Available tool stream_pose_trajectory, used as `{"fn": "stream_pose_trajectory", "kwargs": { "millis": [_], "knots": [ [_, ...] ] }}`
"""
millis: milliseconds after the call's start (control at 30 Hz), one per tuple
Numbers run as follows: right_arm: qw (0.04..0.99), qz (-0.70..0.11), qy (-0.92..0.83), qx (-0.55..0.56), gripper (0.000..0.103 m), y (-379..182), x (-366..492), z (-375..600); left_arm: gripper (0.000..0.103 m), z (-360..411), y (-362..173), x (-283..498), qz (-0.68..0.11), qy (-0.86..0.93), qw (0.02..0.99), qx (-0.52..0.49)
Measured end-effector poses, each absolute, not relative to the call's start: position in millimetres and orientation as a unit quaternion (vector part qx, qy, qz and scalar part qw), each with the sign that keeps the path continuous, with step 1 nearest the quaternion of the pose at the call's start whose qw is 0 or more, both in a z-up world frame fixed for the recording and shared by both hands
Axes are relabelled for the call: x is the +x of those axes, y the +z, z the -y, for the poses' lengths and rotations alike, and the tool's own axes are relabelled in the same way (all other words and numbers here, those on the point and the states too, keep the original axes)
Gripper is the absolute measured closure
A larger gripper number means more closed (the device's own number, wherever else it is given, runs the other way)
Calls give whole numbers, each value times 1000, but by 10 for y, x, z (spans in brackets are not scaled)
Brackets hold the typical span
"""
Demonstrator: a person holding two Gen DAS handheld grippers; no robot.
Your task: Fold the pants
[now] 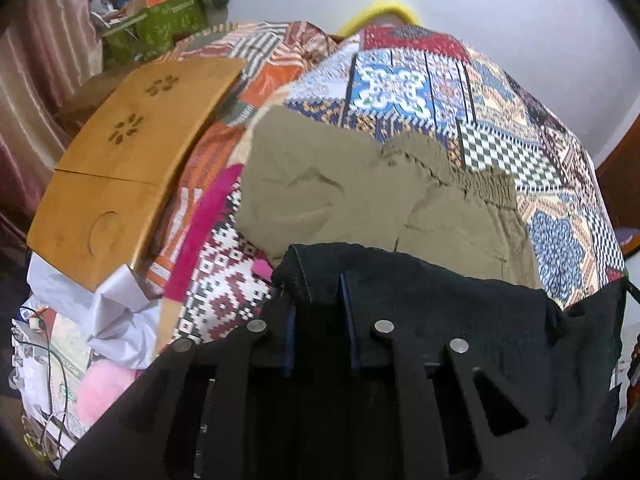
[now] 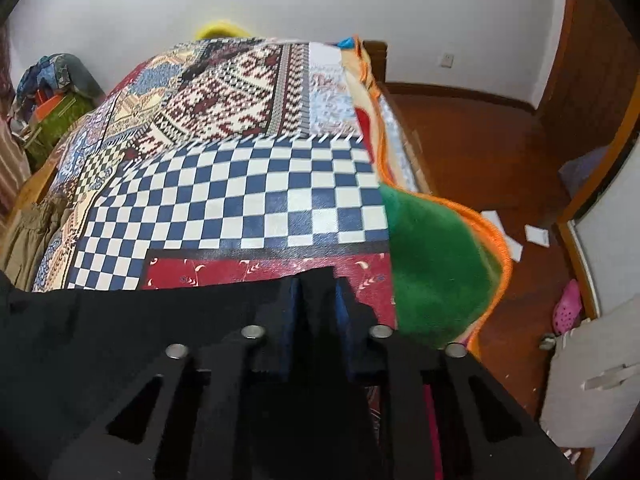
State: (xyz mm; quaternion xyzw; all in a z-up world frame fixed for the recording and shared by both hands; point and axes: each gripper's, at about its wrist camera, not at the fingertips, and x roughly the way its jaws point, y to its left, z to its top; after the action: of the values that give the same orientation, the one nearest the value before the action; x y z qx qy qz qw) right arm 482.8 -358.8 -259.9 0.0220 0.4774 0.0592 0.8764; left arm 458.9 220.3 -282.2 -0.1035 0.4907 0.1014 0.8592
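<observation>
Black pants (image 1: 460,308) hang stretched between my two grippers above a bed with a patchwork cover (image 1: 420,80). My left gripper (image 1: 318,280) is shut on one top corner of the black pants. My right gripper (image 2: 316,284) is shut on the other corner of the black pants (image 2: 140,320), which spread to the left in the right wrist view. Khaki pants (image 1: 340,188) with an elastic waistband lie crumpled on the bed beyond the black pants; their edge shows at the far left in the right wrist view (image 2: 28,232).
A wooden lap table (image 1: 132,160) lies on the bed's left side, with white paper (image 1: 100,312) and cables below it. A green and orange blanket (image 2: 436,264) hangs off the bed's right edge over a wooden floor (image 2: 480,140). Clutter (image 1: 160,12) is piled at the far left corner.
</observation>
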Motion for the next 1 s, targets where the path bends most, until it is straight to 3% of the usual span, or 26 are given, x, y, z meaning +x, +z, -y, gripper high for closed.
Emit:
{"fn": "stream_pose_trajectory", "kwargs": {
  "millis": [467, 1000],
  "knots": [
    [904, -426, 24, 25, 95, -2323, 4872, 3675, 85, -2253, -2699, 4647, -476, 115, 867, -93],
    [933, -355, 45, 47, 96, -1473, 4034, 3721, 85, -2112, -1860, 3996, -399, 64, 909, -98]
  ]
}}
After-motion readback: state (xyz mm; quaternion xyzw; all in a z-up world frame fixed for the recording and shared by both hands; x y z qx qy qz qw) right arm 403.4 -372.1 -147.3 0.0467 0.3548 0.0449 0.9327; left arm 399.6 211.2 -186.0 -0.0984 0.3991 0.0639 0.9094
